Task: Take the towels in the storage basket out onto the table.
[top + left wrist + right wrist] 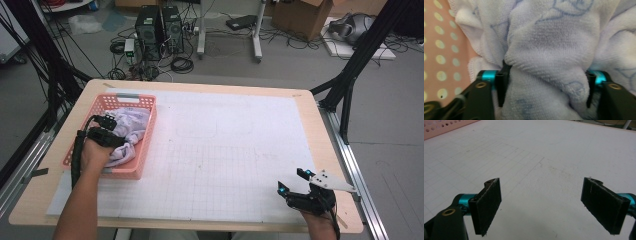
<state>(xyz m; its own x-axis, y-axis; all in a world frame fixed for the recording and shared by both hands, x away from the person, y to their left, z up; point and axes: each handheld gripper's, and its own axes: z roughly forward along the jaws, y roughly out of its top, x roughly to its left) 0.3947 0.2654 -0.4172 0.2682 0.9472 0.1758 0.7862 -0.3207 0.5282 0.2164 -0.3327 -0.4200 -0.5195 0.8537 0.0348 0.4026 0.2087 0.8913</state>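
Observation:
A pink perforated basket (pixel 127 99) stands at the table's left and holds a crumpled white towel (pixel 134 125) with blue line drawings. My left gripper (pixel 110 122) reaches down into the basket onto the towel. In the left gripper view the towel (pixel 549 45) bulges between the two jaws of my left gripper (pixel 546 82), which stand wide apart on either side of a thick fold and touch it. My right gripper (pixel 291 181) rests open near the table's front right corner; its jaws (pixel 546 205) have nothing between them.
A white gridded mat (pixel 225 150) covers most of the wooden table. The basket's dotted pink wall (pixel 439 50) lies left of the towel, and its corner (pixel 444 126) lies far off in the right gripper view. Computers, cables and boxes sit on the floor beyond.

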